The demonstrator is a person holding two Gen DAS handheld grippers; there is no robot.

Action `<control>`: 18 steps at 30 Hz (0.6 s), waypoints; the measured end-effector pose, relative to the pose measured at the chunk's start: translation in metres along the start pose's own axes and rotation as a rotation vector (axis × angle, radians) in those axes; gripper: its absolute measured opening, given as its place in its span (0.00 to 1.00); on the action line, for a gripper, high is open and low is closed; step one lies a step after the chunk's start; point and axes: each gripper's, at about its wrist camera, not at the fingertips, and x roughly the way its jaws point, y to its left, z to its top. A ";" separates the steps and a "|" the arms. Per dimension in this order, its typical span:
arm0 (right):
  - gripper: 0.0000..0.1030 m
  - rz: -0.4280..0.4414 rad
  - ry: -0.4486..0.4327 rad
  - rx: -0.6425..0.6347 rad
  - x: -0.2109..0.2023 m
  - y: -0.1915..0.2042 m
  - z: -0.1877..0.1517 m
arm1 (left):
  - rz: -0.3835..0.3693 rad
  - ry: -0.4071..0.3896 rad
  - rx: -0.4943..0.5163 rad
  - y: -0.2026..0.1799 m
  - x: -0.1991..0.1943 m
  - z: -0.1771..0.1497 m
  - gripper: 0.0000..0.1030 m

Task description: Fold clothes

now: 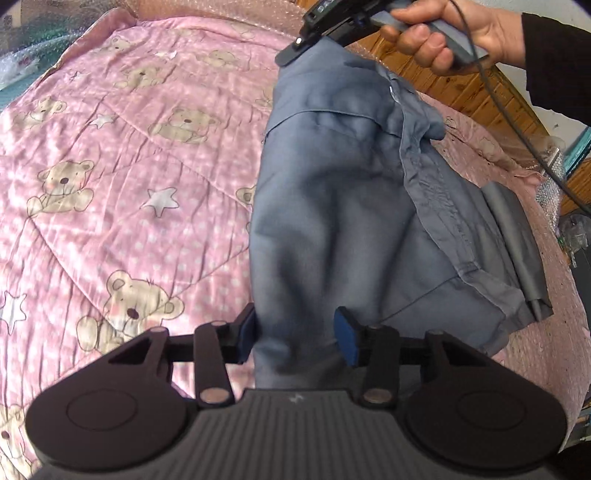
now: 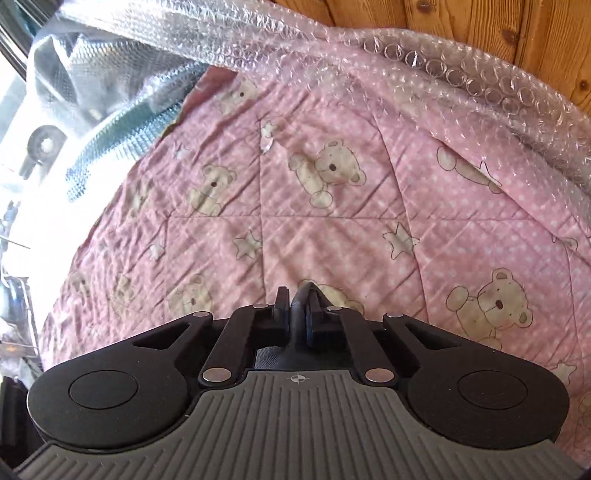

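Note:
A grey-blue garment [image 1: 332, 206] hangs lifted over the pink bear-print quilt [image 1: 129, 177], its lower right part resting on the bed. My left gripper [image 1: 295, 339] has its blue pads [image 1: 345, 339] apart, with a hanging fold of the garment between them; the jaws stand open around it. My right gripper [image 1: 291, 55] shows at the top of the left wrist view, held by a hand, shut on the garment's upper edge. In the right wrist view the right gripper [image 2: 297, 314] is shut on a thin dark fold of the garment [image 2: 299, 306] above the quilt [image 2: 332, 229].
Bubble wrap [image 2: 424, 62] lies along the far edge of the bed against a wooden wall [image 2: 480, 26]. More wrapped items [image 2: 92, 92] sit at the left. A cable [image 1: 517, 122] trails from the right gripper. The bed's right edge [image 1: 554, 229] is near.

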 end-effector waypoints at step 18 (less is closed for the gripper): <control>0.80 -0.206 -0.077 -0.068 -0.012 0.021 0.009 | -0.070 0.039 -0.123 0.015 -0.005 -0.001 0.41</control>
